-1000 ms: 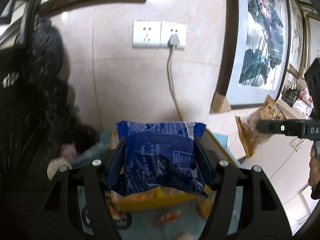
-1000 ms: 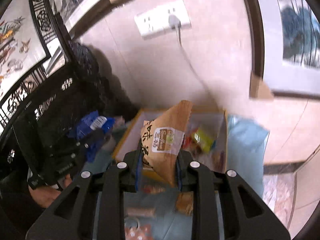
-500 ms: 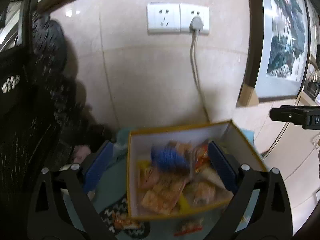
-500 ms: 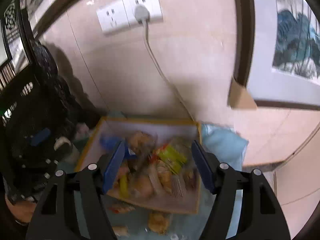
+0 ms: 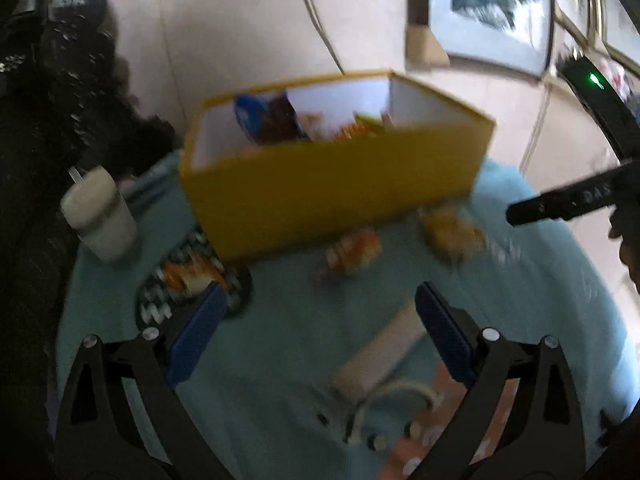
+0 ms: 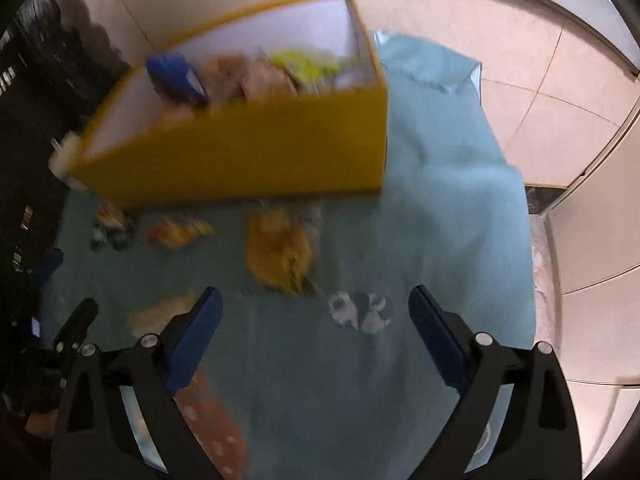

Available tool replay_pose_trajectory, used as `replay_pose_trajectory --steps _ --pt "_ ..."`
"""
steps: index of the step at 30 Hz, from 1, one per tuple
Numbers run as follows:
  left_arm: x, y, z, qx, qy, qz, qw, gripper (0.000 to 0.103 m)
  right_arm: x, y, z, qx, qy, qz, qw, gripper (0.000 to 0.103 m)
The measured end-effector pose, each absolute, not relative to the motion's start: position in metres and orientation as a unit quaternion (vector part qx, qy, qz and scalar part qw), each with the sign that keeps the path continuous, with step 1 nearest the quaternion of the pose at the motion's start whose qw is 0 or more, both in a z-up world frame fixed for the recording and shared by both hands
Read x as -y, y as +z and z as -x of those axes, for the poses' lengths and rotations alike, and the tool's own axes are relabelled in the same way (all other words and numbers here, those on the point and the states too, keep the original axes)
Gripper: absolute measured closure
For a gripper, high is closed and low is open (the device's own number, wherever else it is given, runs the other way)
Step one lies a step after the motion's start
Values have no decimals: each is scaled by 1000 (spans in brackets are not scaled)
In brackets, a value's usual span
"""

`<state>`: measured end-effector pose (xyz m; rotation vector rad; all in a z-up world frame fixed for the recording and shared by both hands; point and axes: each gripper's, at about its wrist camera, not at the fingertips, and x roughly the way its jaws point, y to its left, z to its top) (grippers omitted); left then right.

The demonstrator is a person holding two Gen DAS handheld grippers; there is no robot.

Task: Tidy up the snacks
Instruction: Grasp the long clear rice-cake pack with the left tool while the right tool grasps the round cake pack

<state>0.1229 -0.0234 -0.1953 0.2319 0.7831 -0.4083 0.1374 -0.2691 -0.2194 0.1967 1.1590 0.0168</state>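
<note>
We see the yellow box (image 5: 332, 192) on the light-blue cloth (image 5: 288, 360), with a blue packet (image 6: 176, 76) and other blurred snacks inside it. In front of the box, 2 orange snack packs (image 5: 352, 250) (image 6: 280, 250) lie loose on the cloth. Our left gripper (image 5: 316, 344) and right gripper (image 6: 314, 340) hover in front of the box, both spread wide and holding nothing.

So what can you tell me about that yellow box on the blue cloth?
The yellow box is an open-topped rectangular carton, apparently cardboard, yellow outside and white inside. It stands upright on the light blue cloth, near the wall. Snack packets fill it, among them a blue packet at its left end. Loose snacks lie on the cloth close to its front wall. Neither gripper touches it. The picture is blurred, so no print is readable.
</note>
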Motion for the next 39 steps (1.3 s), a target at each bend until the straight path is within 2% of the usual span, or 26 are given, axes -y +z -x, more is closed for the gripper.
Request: replay_pose_trajectory --steps 6,19,39 --pt "27 -225 -124 -398 -199 -122 887 6 244 -239 -152 -552 6 -36 833 9" --pt "43 -257 -126 -404 -230 -136 875 6 227 -264 -181 -554 -1 -9 833 8" --pt "45 -267 -132 -409 -226 -142 873 6 216 -281 -187 -553 -3 -7 833 8"
